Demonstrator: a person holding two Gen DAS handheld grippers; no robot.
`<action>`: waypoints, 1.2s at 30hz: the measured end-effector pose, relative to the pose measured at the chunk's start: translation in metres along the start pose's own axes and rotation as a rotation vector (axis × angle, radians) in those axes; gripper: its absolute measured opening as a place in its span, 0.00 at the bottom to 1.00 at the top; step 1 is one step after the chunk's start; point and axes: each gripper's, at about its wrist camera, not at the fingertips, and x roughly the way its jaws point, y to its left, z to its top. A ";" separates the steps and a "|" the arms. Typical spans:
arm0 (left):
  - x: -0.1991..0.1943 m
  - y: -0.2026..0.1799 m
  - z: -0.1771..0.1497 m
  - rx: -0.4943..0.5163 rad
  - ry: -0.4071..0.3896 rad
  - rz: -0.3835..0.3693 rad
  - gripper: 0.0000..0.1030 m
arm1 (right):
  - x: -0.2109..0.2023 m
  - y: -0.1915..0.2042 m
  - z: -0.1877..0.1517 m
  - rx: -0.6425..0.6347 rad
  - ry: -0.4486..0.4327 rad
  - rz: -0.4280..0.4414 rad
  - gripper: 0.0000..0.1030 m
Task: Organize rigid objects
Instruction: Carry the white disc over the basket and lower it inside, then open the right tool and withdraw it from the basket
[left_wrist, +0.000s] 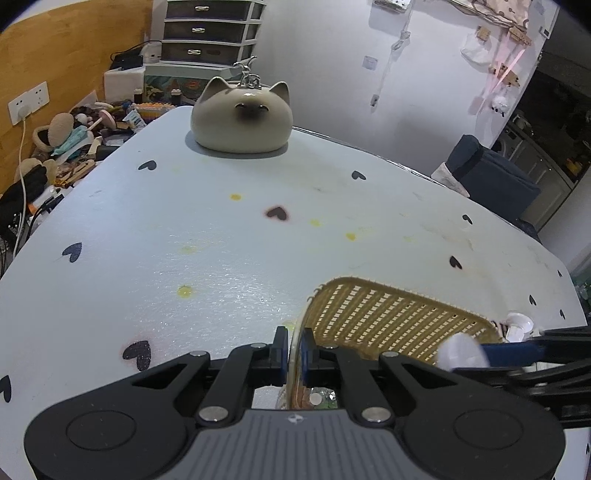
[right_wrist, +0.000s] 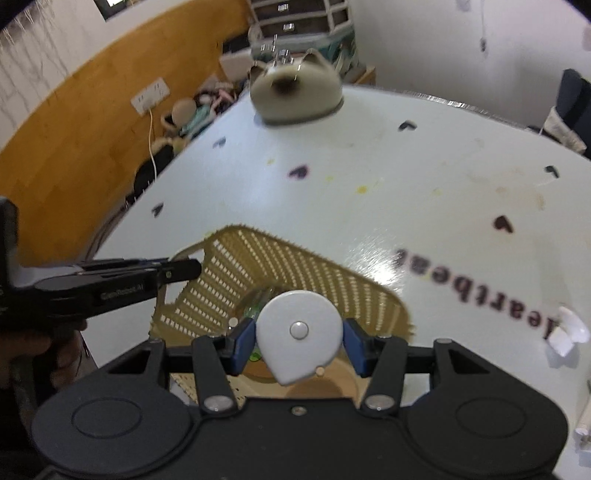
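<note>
A tan woven plastic basket (left_wrist: 388, 321) (right_wrist: 306, 269) sits on the pale tablecloth with black hearts. My left gripper (left_wrist: 294, 347) (right_wrist: 184, 271) is shut on the basket's near-left rim, the thin wall pinched between its blue pads. My right gripper (right_wrist: 300, 343) is shut on a round white tape-measure-like case (right_wrist: 295, 314), holding it just above the basket's inside. The left wrist view shows that case as a white blur (left_wrist: 461, 356) at the lower right. A clear, greenish item (right_wrist: 258, 299) lies in the basket, half hidden behind the case.
A cream cat-shaped ceramic pot (left_wrist: 242, 118) (right_wrist: 295, 92) stands at the table's far edge. A small white plastic piece (right_wrist: 569, 328) (left_wrist: 519, 325) lies on the cloth right of the basket. Clutter, cables and a drawer unit (left_wrist: 210, 29) line the wooden wall beyond.
</note>
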 end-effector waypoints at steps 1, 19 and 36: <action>0.001 0.000 0.000 0.002 0.002 -0.004 0.07 | 0.008 0.002 0.003 0.002 0.023 -0.011 0.51; 0.007 0.009 0.005 0.049 0.020 -0.082 0.06 | 0.058 0.015 0.012 -0.037 0.119 -0.247 0.51; 0.008 0.010 0.008 0.062 0.025 -0.093 0.06 | 0.043 0.014 0.009 0.018 0.092 -0.199 0.55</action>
